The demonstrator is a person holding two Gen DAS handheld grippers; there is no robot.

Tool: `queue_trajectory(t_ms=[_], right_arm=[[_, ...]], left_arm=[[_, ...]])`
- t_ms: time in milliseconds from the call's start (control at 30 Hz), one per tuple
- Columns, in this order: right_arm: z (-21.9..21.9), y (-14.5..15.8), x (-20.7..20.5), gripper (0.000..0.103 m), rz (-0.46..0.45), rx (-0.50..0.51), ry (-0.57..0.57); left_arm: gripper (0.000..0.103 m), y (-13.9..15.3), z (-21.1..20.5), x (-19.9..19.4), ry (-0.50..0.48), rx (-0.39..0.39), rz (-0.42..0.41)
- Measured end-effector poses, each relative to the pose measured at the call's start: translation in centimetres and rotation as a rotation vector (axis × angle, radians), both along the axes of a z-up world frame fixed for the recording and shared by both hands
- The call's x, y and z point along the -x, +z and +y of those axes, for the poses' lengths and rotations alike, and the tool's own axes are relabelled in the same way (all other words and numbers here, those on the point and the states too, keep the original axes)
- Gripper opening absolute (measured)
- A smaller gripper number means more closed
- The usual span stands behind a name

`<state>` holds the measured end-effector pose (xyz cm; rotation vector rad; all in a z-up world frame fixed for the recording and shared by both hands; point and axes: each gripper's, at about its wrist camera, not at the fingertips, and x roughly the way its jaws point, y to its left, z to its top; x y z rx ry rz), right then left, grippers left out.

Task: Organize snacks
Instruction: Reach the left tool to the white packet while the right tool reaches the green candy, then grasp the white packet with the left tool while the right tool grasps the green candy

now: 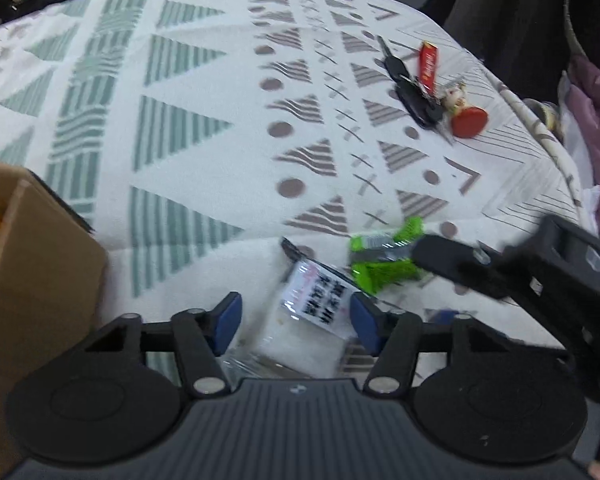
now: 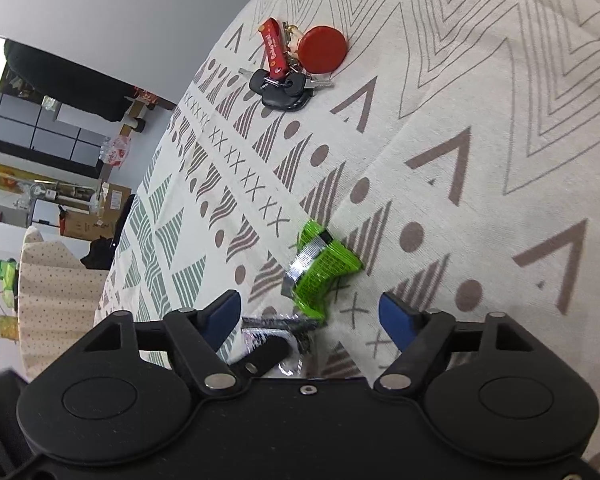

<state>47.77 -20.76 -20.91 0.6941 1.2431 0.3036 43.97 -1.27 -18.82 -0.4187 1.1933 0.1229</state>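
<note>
A clear-wrapped snack with a white printed label (image 1: 314,308) lies on the patterned tablecloth, between the blue pads of my open left gripper (image 1: 296,322); the pads stand apart from it on both sides. A bright green snack packet (image 1: 384,258) lies just beyond it to the right. My right gripper (image 2: 312,314) is open and hovers close above and in front of the green packet (image 2: 320,270); its black body (image 1: 540,264) reaches in from the right in the left wrist view. The wrapped snack's edge (image 2: 272,330) shows under the right gripper.
A brown cardboard box (image 1: 40,280) with orange snacks inside stands at the left. A bunch of keys with a red strap and a red round figurine (image 1: 432,88) (image 2: 292,68) lies farther back on the tablecloth (image 1: 204,128). The cloth's edge drops off at the right.
</note>
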Motion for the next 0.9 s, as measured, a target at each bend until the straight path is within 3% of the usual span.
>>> queue_trajectory(t_ms=[200, 400, 567, 633, 833, 900], right_arm=[[1.0, -0.4, -0.7, 0.07, 0.005, 0.014, -0.002], [1.5, -1.0, -1.2, 0.063, 0.01, 0.05, -0.022], [1.9, -1.3, -2.0, 0.058, 0.005, 0.065, -0.05], [2.2, -1.3, -2.2, 0.045, 0.0, 0.098, -0.043], [1.9, -0.8, -1.9, 0.041, -0.013, 0.131, -0.009], [1.2, -0.7, -1.5, 0.041, -0.01, 0.129, -0.013]], left_arm=[[0.056, -0.7, -0.3, 0.1, -0.007, 0.014, 0.01], [0.043, -0.3, 0.6, 0.2, 0.039, 0.018, 0.008], [0.041, 0.1, 1.5, 0.4, 0.07, -0.001, 0.008], [0.041, 0.2, 1.7, 0.5, 0.074, -0.008, 0.012], [0.046, 0.4, 1.5, 0.3, 0.067, -0.04, 0.032], [0.055, 0.3, 1.2, 0.2, 0.059, -0.028, 0.038]])
